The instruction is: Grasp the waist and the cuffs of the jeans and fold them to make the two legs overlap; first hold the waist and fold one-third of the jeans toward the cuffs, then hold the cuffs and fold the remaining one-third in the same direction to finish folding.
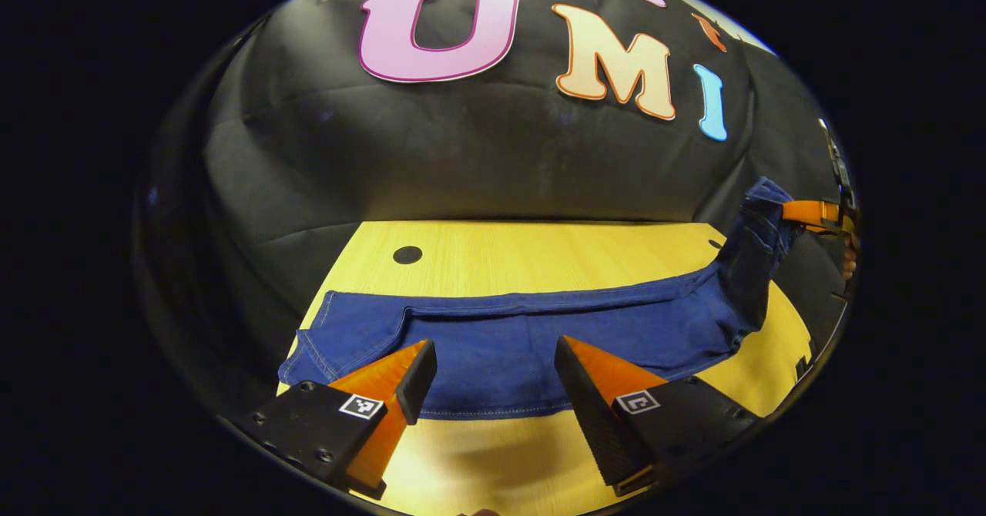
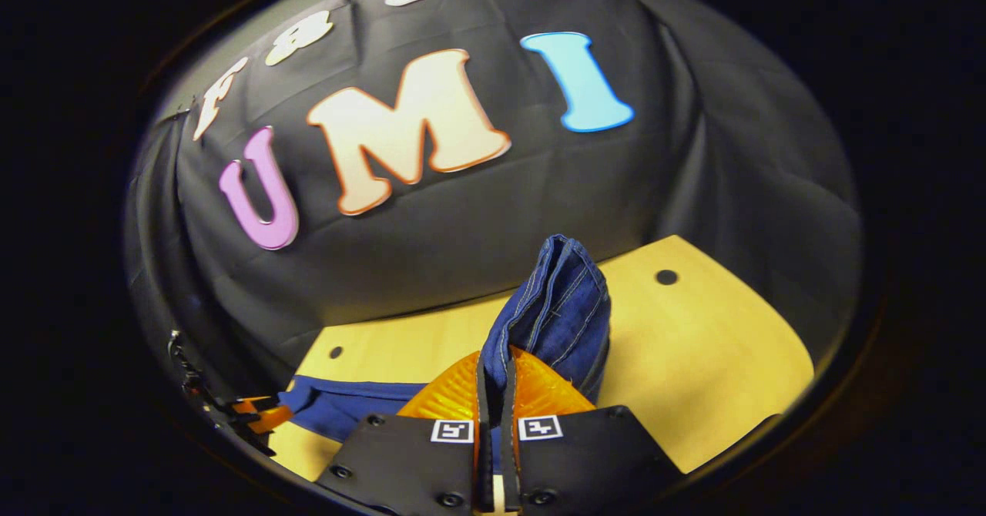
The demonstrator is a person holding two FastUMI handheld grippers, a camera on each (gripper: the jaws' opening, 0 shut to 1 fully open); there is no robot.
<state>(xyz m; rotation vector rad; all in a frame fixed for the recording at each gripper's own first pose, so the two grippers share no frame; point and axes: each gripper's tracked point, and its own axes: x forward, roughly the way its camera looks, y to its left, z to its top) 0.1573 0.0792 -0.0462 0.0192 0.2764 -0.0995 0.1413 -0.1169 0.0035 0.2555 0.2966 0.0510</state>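
— How are the jeans (image 1: 501, 346) laid?
— Spread flat along the table (image 1: 539, 254), with one end lifted off it.
— By which gripper?
— The right gripper (image 2: 493, 370) — its fingers are closed on the raised denim. The left gripper (image 1: 493, 362) is held wide open above the cloth, nothing gripped.

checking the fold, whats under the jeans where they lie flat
The jeans lie directly on the yellow wooden table; bare wood borders them on all sides. The wood beneath the denim is covered. One end is lifted off the table, clamped in the right gripper.
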